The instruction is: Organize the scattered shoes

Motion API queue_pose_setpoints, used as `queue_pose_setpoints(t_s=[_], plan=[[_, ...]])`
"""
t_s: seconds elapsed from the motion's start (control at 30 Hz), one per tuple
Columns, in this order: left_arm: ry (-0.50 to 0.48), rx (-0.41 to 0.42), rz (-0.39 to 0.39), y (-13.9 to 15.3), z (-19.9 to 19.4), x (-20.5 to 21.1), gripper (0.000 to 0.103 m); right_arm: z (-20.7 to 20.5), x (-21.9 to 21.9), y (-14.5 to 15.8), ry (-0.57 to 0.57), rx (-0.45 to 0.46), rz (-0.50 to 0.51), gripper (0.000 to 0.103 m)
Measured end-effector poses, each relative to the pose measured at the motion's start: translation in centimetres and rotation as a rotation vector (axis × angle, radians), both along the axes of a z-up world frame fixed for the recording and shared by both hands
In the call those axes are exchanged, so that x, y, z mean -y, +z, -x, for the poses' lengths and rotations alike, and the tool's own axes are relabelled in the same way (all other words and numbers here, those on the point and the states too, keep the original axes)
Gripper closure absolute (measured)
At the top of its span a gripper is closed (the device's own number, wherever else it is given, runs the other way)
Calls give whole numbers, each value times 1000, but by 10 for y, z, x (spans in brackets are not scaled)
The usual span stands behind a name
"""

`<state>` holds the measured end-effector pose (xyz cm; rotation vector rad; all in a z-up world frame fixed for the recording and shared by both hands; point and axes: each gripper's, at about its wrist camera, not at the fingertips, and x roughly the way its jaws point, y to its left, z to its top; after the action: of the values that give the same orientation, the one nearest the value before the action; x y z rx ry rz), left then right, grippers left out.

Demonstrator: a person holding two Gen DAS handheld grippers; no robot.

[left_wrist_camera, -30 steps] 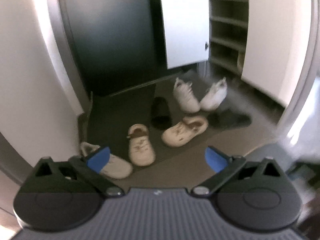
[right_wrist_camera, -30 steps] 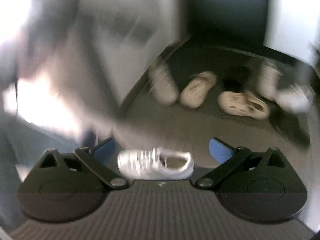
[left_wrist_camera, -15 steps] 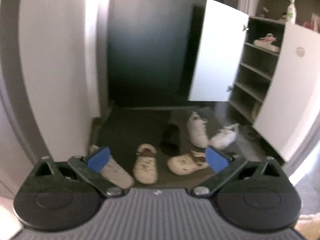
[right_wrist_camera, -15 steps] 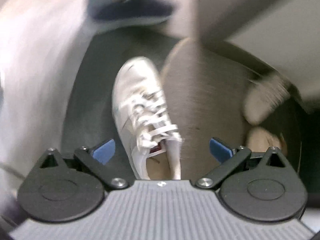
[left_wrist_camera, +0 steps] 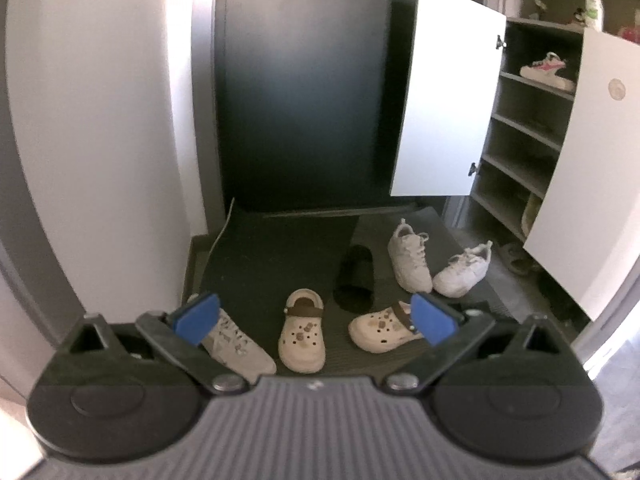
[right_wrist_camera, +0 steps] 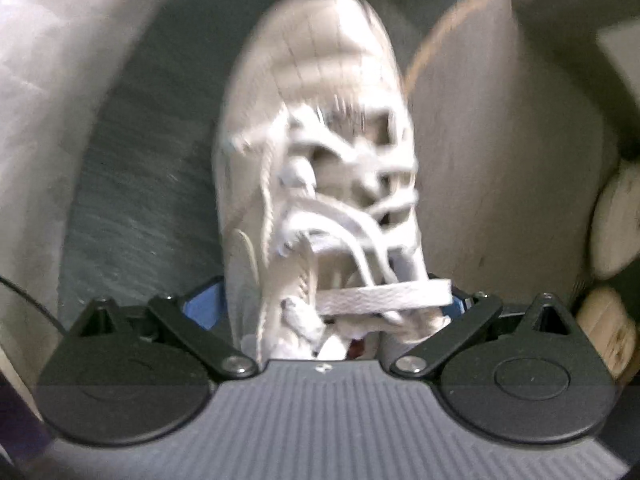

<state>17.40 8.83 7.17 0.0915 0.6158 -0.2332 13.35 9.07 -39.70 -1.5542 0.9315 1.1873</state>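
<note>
A white lace-up sneaker (right_wrist_camera: 316, 152) fills the right wrist view, toe pointing away, lying on a dark floor mat (right_wrist_camera: 132, 208). The right gripper (right_wrist_camera: 332, 308) straddles the shoe's heel end, its blue pads mostly hidden behind the shoe's sides. The jaws stand fairly wide, and the blur makes it impossible to tell whether they press the shoe or only bracket it.

The likely trouble lies here: loose laces (right_wrist_camera: 384, 292) drape across the jaw line, so a squeeze could catch lace instead of the firm collar, and the shoe could tip or slide out when lifted.

The left gripper (left_wrist_camera: 316, 318) hangs wide and empty above the entryway. Below it, on the mat (left_wrist_camera: 272, 248), lie two cream clogs (left_wrist_camera: 302, 332) near the front edge, a sneaker (left_wrist_camera: 236, 342) at the front left corner, a black slide (left_wrist_camera: 356, 276) in the middle, and a pair of white sneakers (left_wrist_camera: 412, 258) toward the right edge. Beyond them an open shoe cabinet (left_wrist_camera: 532, 132) waits with mostly bare shelves (one pink-trimmed shoe (left_wrist_camera: 546, 70) sits high up).
</note>
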Motion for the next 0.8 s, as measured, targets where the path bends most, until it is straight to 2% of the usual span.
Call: queue_pose_setpoints(t_s=[0.07, 0.17, 0.2, 0.33, 0.43, 0.63, 0.8], plan=[[-13, -2, -9, -3, 3, 6, 0, 2, 4, 1, -2, 15, -16, 0], [-30, -2, 13, -2, 7, 10, 0, -2, 7, 6, -99, 2, -31, 6], [-32, 2, 19, -2, 9, 10, 0, -7, 8, 10, -202, -6, -57, 8], [-18, 7, 37, -2, 14, 10, 0, -43, 22, 31, -769, -98, -277, 11], [-32, -14, 84, 0, 17, 7, 0, -62, 38, 43, -1111, -153, -393, 13], [-24, -18, 137, 5, 22, -6, 0, -64, 50, 56, -1526, -155, -522, 13], [30, -24, 165, 4, 19, -19, 0, -51, 37, 55, -1751, -113, -573, 13]])
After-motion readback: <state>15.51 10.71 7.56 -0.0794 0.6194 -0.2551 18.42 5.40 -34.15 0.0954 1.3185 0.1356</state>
